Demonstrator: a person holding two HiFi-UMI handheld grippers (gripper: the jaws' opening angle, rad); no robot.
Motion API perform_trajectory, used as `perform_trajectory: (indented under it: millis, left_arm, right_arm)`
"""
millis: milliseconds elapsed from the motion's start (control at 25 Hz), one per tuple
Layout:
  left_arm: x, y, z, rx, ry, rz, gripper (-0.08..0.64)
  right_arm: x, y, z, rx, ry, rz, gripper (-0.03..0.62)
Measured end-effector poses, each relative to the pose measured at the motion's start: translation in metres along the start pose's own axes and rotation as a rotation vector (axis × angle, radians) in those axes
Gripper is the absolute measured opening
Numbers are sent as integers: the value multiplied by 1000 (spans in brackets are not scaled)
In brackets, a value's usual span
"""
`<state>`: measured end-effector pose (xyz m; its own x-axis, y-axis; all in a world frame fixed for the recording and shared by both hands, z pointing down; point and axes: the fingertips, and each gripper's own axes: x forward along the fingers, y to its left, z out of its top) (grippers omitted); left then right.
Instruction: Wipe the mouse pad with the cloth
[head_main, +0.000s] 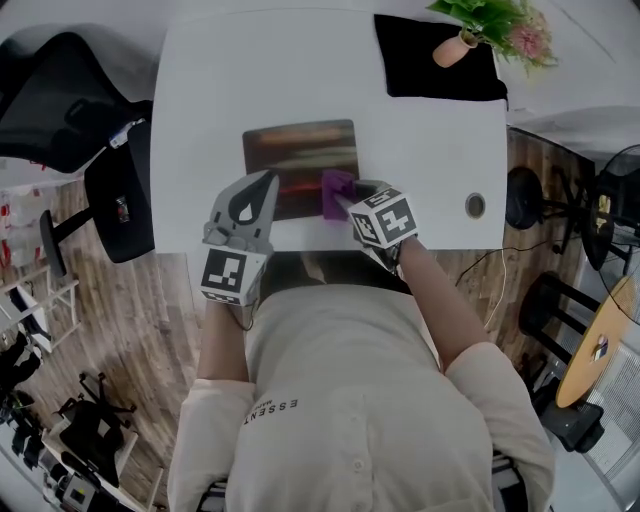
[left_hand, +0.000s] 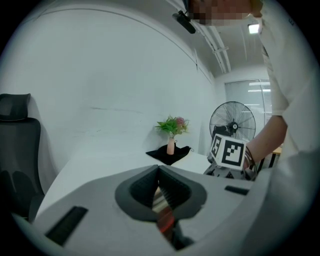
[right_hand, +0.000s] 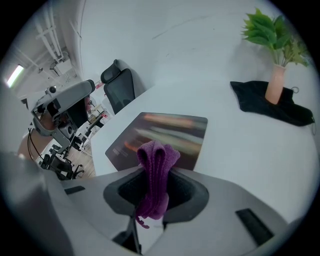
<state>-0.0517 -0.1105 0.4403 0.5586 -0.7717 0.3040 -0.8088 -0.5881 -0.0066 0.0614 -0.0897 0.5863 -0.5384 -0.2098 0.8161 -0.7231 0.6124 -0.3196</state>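
Two grippers work at the near edge of a white table (head_main: 200, 100); only the head view shows both together, the left gripper (head_main: 265, 185) with its tip over the near left part of the mouse pad (head_main: 300, 150) and the right gripper (head_main: 350, 202) at the pad's near right edge.

The right gripper view alone shows the grip plainly; the right gripper (right_hand: 155, 172) has its jaws closed on the cloth (right_hand: 156, 162), which stands up between them in a doubled fold. The left gripper view shows the left gripper (left_hand: 159, 172) with jaws drawn together and nothing held; through the thin slit between them only a striped sliver of the pad can be seen.

The cloth (head_main: 336, 190) is purple and knitted-looking, bunched thick, with a loose thread at its lower end; it sits on the pad's near right portion. The mouse pad (right_hand: 165, 132) is a dark rectangle streaked with blurred orange and pale bands, lying flat mid-table.

At the far right corner a black fabric (head_main: 440, 75) lies under a pink vase (head_main: 455, 48) of green leaves; whether the cloth presses on the pad or hangs just above it cannot be told; the person's torso hides the table's near edge below the grippers.
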Motion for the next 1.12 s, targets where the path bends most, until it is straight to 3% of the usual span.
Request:
perform_trajectory:
  millis: [720, 1120]
  left_arm:
    - [31, -65, 7, 20, 16, 55, 2]
    - [10, -44, 46, 100, -24, 96, 2]
  right_arm:
    - [-52, -73, -39, 11, -21, -74, 107]
    - [-101, -45, 36, -132, -297, -100, 106]
